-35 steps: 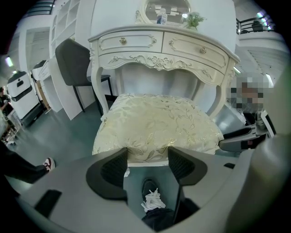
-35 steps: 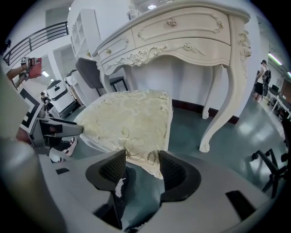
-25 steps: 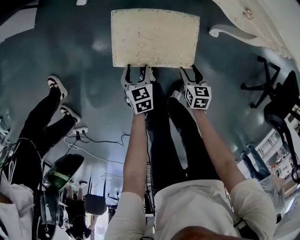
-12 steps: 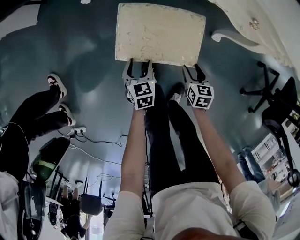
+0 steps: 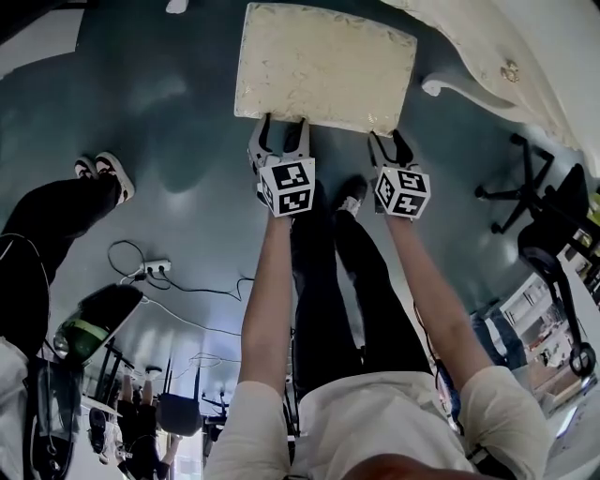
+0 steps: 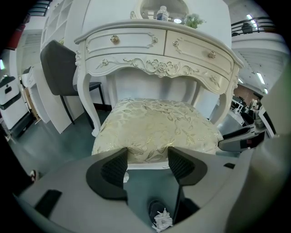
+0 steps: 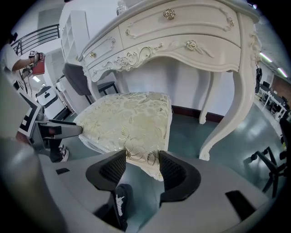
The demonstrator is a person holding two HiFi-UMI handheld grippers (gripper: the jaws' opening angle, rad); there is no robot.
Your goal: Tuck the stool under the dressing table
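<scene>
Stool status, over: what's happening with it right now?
Left gripper open, tips at near edge of stool. Right gripper astride its corner, grip unclear. Stool not yet under dressing table; opening looks clear.

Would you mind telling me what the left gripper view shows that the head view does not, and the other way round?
Only the left gripper view shows the carved scrollwork on the dressing table, the bottle on top of it and a dark chair beside it. Only the head view shows the right gripper, a bystander's shoes and a power strip on the floor. Both show the stool and the left gripper, its jaws apart at the stool's near edge.
</scene>
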